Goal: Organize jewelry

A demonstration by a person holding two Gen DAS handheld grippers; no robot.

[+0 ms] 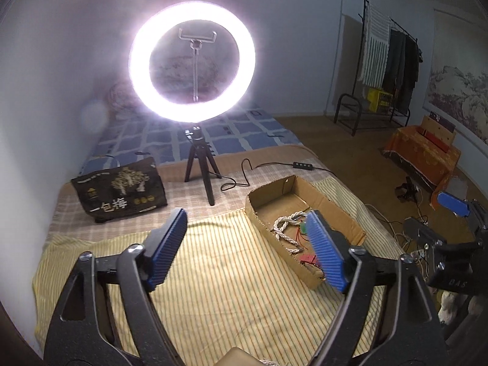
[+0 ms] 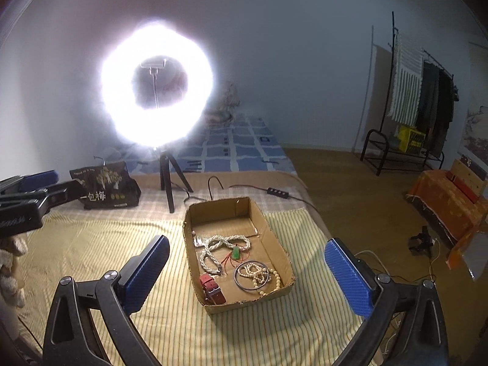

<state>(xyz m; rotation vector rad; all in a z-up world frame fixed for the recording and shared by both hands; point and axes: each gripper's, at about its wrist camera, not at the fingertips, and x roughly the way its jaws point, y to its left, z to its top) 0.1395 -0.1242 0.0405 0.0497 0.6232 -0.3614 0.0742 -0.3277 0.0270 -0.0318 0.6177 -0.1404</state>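
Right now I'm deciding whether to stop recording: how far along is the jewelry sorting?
Looks nearly done: the pearl necklace, green pendant, bangle, cream beads and red strap all lie inside the cardboard box. Nothing is in hand; the left gripper and right gripper are open and empty. No jewelry shows on the striped cloth.

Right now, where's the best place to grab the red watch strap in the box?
Probably from above, tool straddling the red watch strap across its narrow width mid-length. It lies flat in the cardboard box near corner, close beside the left wall, so a sideways approach looks blocked.
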